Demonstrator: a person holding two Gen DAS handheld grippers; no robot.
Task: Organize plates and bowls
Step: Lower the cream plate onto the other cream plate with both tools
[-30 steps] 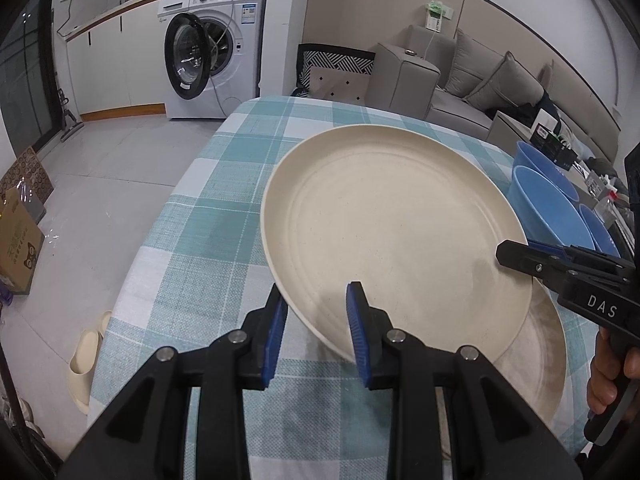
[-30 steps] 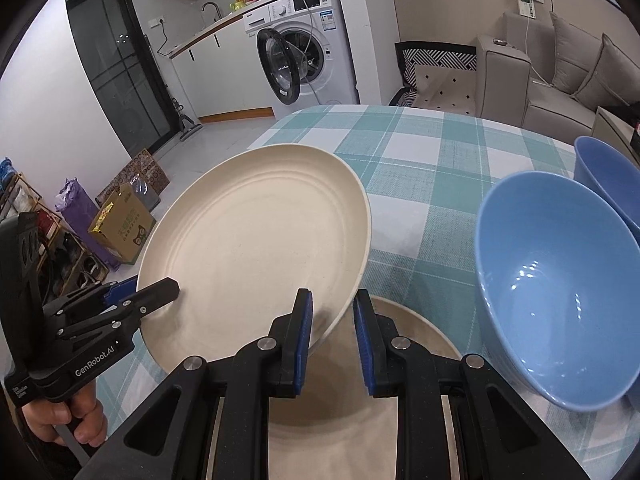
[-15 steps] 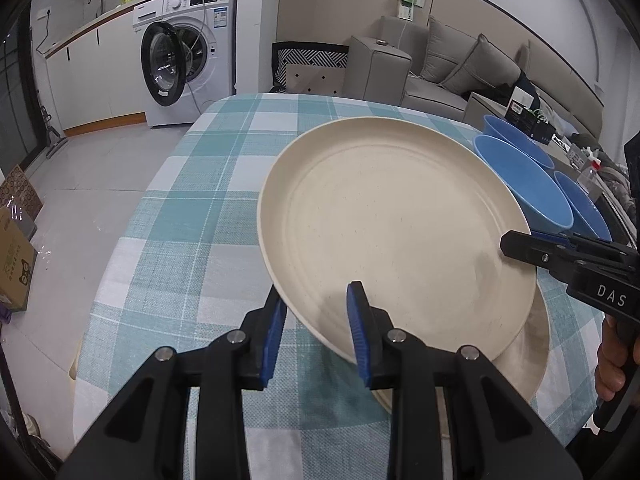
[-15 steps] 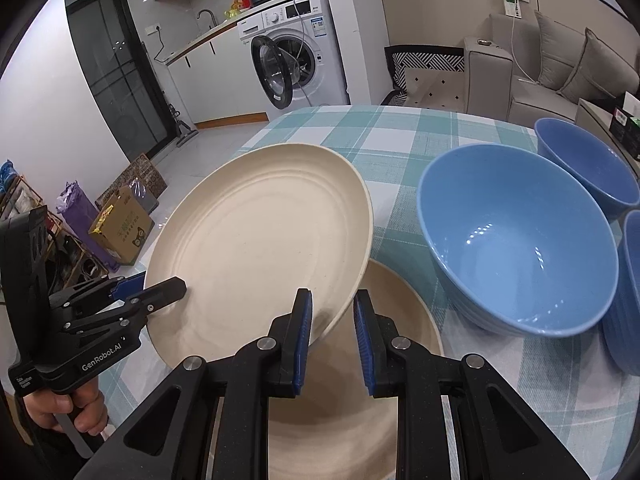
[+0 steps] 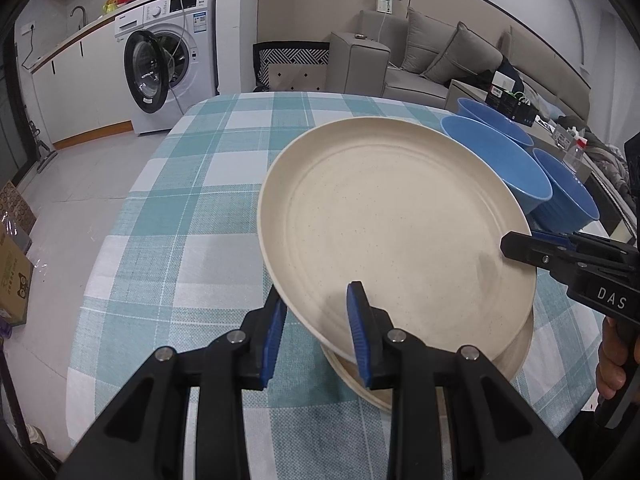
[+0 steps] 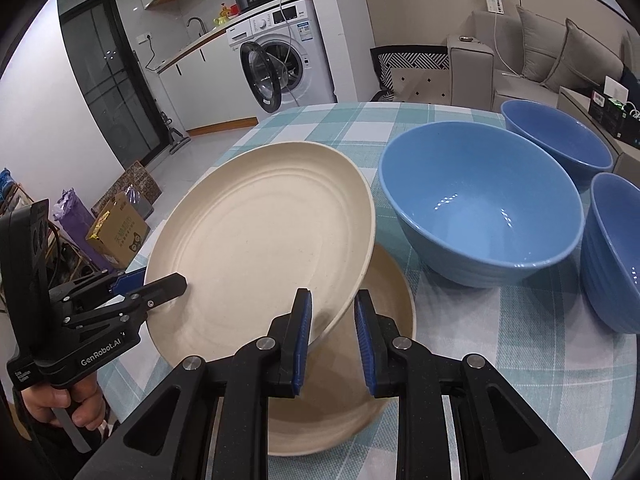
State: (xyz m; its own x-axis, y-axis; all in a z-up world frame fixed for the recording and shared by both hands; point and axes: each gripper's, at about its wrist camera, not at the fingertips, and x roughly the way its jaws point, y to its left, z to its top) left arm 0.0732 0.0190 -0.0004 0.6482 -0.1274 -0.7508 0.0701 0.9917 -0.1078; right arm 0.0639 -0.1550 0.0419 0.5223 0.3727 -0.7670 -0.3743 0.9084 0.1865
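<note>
Stacking is the step in hand, judging by the layout: a cream plate (image 5: 396, 232) is carried by both tools at once, the left gripper (image 5: 316, 332) pinching its near rim between blue pads, and the right gripper (image 6: 332, 332) clamped on the rim at the opposite side. The plate sits tilted, its far edge raised, hovering directly over a second cream plate (image 6: 384, 312) that lies flat on the checked tablecloth (image 5: 180, 208) just beneath both sets of fingers. To finish well, level the held plate first, centre it over the lower one so the rims line up, then lower both ends together; opening one tool early would let the plate swing or clatter. Three blue bowls (image 6: 480, 200) stand close ahead and to the right of the right gripper, the nearest almost touching the plates, so keep the descent straight down and avoid drifting rightward into them.
</note>
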